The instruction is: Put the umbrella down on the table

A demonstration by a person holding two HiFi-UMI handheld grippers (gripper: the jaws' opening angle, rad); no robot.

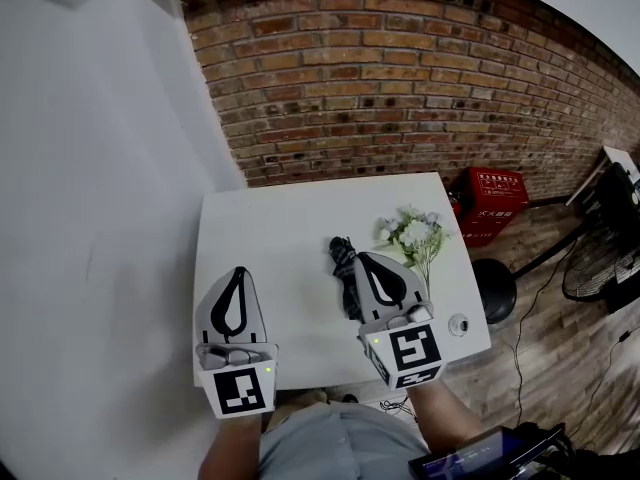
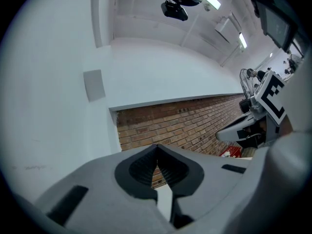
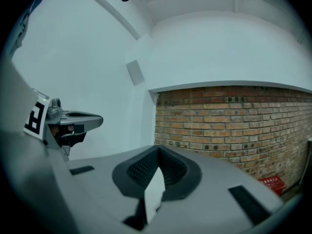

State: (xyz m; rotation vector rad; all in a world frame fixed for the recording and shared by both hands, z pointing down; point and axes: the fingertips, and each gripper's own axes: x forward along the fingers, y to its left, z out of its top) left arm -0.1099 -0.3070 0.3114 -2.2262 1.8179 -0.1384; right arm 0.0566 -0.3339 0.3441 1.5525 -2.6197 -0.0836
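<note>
White table point(image 1: 270, 238) against a brick wall point(image 1: 400, 78). Left gripper point(image 1: 238, 273): jaws together, empty. The folded dark umbrella point(image 1: 343, 268) lies on the tabletop by the right gripper point(image 1: 362, 260), likewise closed on nothing. Placement appears complete; the next move need only draw clear without nudging it.

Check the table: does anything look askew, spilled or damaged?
Nothing stands out. The folded umbrella lies on the white table beside the flowers, nothing spilled. The left gripper and right gripper are shut and empty.

Flowers point(image 1: 408, 234) lie near red box point(image 1: 490, 204) (against brickwork point(image 1: 400, 78)).
</note>
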